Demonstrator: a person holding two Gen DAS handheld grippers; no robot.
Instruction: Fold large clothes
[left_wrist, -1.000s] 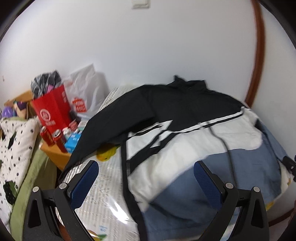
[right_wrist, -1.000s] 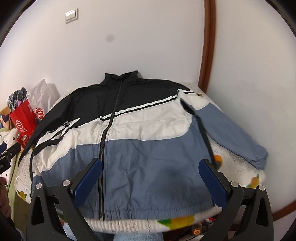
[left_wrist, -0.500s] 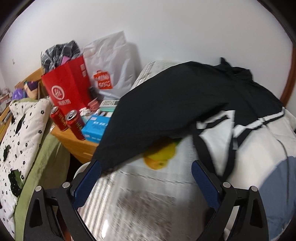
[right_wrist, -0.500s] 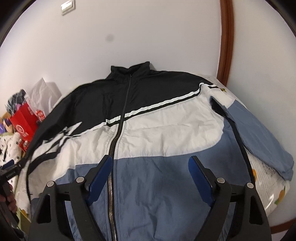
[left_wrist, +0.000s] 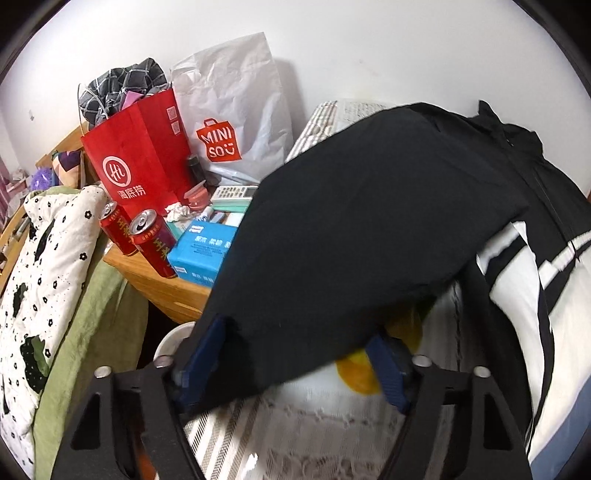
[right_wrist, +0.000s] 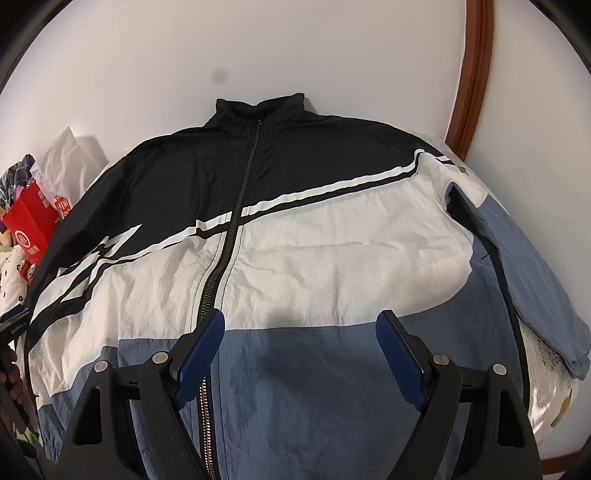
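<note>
A large black, white and blue zip jacket (right_wrist: 303, 236) lies spread flat on a bed, collar at the wall. Its black left sleeve (left_wrist: 351, 236) runs toward me in the left wrist view. My left gripper (left_wrist: 295, 354) is open, with the sleeve's cuff end lying between its blue pads (left_wrist: 201, 354); the fabric hides part of both pads. My right gripper (right_wrist: 299, 350) is open and empty, low over the blue front panel beside the zip (right_wrist: 207, 295). The blue right sleeve (right_wrist: 535, 280) lies along the bed's right side.
A wooden bedside table (left_wrist: 166, 291) left of the bed holds two red cans (left_wrist: 153, 240), a blue box (left_wrist: 203, 251), a red paper bag (left_wrist: 136, 155) and a white bag (left_wrist: 236, 110). A spotted white quilt (left_wrist: 40, 280) lies at far left. A wooden frame (right_wrist: 472, 74) stands at right.
My left gripper swung left and moved down onto the black sleeve's end, which now lies between its fingers. My right gripper moved forward and lower over the jacket front, and its fingers stand closer together.
</note>
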